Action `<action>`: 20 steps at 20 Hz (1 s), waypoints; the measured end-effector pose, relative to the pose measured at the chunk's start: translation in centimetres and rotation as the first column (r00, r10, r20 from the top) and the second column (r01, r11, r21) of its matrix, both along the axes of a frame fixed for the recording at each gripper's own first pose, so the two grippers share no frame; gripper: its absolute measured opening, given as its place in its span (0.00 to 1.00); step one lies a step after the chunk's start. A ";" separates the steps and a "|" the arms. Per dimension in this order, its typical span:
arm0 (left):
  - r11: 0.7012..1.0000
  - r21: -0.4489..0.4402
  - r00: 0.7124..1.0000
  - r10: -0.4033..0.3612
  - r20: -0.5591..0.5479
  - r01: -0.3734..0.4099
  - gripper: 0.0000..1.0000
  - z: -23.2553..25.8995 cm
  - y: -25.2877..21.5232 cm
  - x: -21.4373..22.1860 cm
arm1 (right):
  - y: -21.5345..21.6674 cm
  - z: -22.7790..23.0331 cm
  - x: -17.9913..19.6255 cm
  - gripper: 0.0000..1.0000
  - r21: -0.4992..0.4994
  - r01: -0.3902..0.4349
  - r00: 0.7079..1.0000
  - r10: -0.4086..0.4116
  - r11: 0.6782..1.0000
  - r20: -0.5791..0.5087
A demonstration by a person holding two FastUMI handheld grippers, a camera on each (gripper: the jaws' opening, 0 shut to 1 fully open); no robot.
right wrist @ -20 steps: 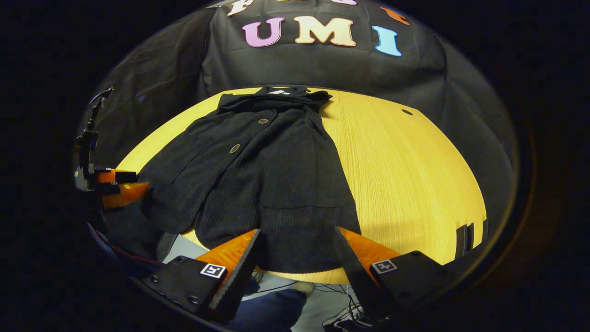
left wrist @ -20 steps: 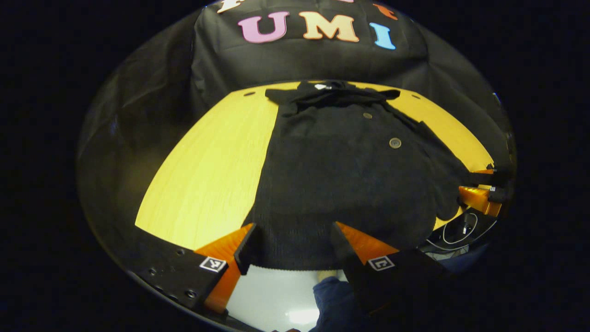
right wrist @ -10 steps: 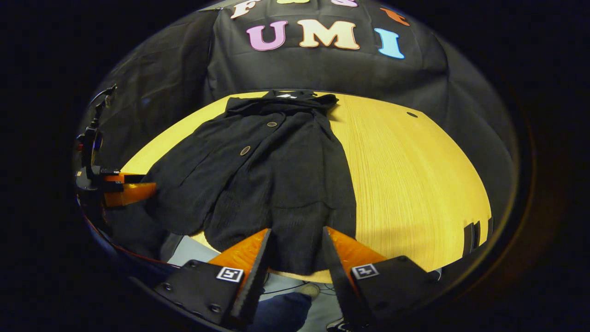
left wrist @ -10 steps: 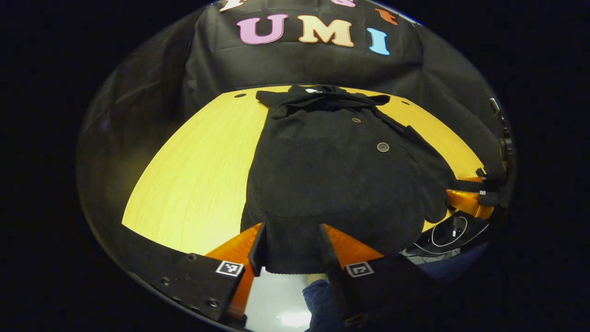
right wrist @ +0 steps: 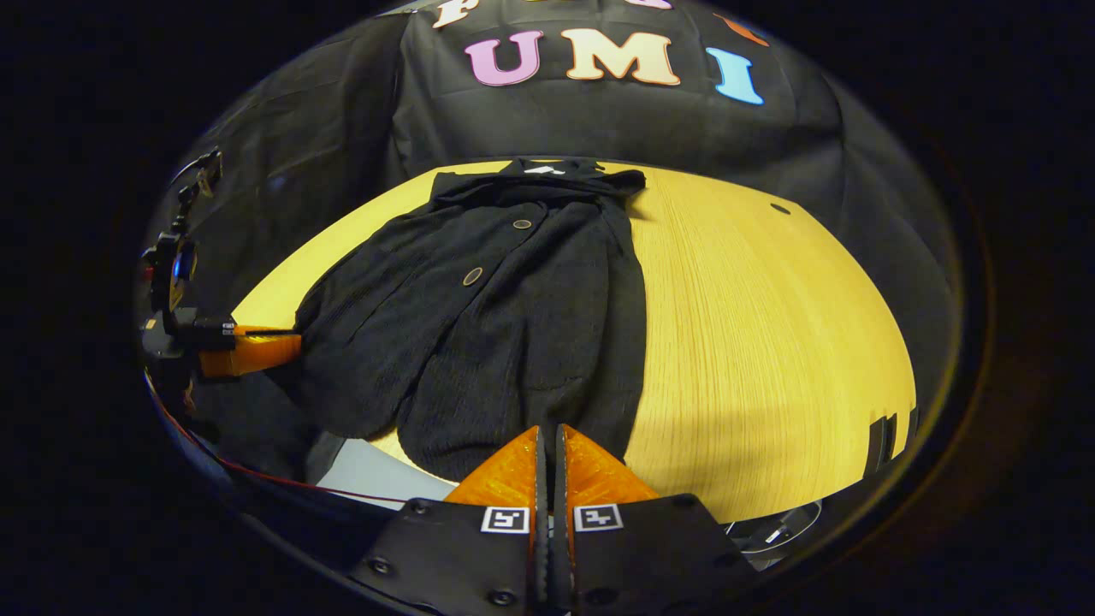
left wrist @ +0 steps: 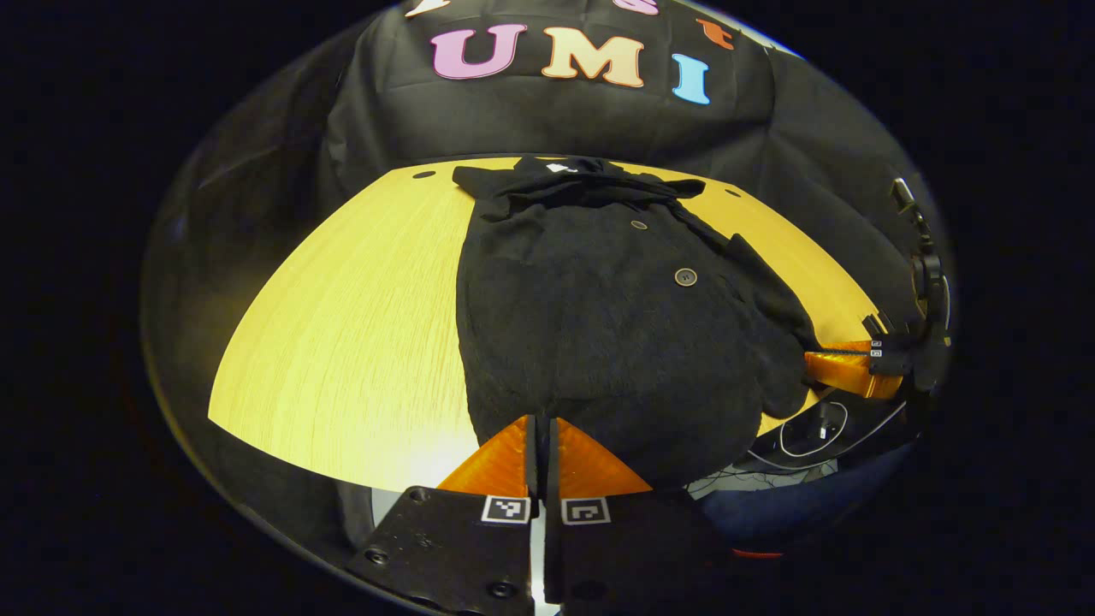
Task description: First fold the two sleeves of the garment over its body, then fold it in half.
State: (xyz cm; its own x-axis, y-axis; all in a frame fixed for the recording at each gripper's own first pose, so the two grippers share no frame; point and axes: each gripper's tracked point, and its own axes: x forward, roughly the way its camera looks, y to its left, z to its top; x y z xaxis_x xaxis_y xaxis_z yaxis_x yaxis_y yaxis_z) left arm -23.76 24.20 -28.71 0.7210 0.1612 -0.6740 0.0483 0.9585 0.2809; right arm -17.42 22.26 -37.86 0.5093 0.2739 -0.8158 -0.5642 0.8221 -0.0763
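Note:
A black buttoned garment (left wrist: 599, 325) lies lengthwise on the yellow table (left wrist: 342, 342), collar at the far end, both sleeves lying over its body. The hem hangs at the near table edge. My left gripper (left wrist: 541, 423) is shut on the hem near its left corner. In the right gripper view the same garment (right wrist: 513, 308) runs away from me, and my right gripper (right wrist: 549, 432) is shut on the hem near its right corner. Each view also catches the other gripper off to the side: the right gripper (left wrist: 843, 368) and the left gripper (right wrist: 252, 352), both at the garment's edge.
Bare yellow tabletop (right wrist: 770, 342) stretches to the right of the garment in the right gripper view, and to its left in the left gripper view. The black cloth wall stands just behind the table's far edge. Cables (left wrist: 813, 428) lie on the floor below the near edge.
Both grippers went from wide open around the hem to shut on it. The hem has been gathered slightly between the fingers.

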 end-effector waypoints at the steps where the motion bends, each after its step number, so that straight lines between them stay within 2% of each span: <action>1: 1.000 0.004 1.000 -0.006 -0.005 0.006 0.00 0.1 0.0 0.1 | 0.1 0.1 0.0 0.05 -0.005 0.003 1.000 -0.003 1.000 -0.003; 4: 1.000 -0.013 1.000 -0.013 -0.022 0.012 0.00 0.2 -0.2 0.0 | 0.1 0.7 0.2 0.02 -0.020 0.021 1.000 -0.021 1.000 0.010; 7: 0.999 -0.042 0.999 -0.034 -0.007 0.034 0.00 1.6 -0.5 0.6 | 0.9 3.0 1.1 0.02 0.029 0.074 0.996 -0.075 0.997 0.045; 12: 0.988 -0.083 0.990 -0.129 0.059 0.133 0.00 5.7 -1.8 4.3 | 3.1 7.5 3.6 0.02 0.104 0.152 0.976 -0.166 0.983 0.142; 16: 0.978 -0.101 0.976 -0.166 0.143 0.182 0.00 10.4 -2.2 7.6 | 5.4 10.1 5.5 0.02 0.108 0.143 0.962 -0.164 0.984 0.218; 20: 0.976 -0.121 0.961 -0.149 0.231 0.180 0.00 14.4 -2.1 11.2 | 7.8 13.1 8.0 0.02 0.124 0.119 0.947 -0.150 0.985 0.284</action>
State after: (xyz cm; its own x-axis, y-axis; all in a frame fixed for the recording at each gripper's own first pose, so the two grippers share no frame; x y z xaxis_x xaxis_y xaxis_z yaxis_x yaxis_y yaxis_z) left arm -12.59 22.06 -14.29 0.8622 -0.0566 -0.5035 0.1607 0.9729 0.1659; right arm -9.44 30.02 -24.81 0.7579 0.2621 -0.5974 -0.4143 0.9007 -0.1305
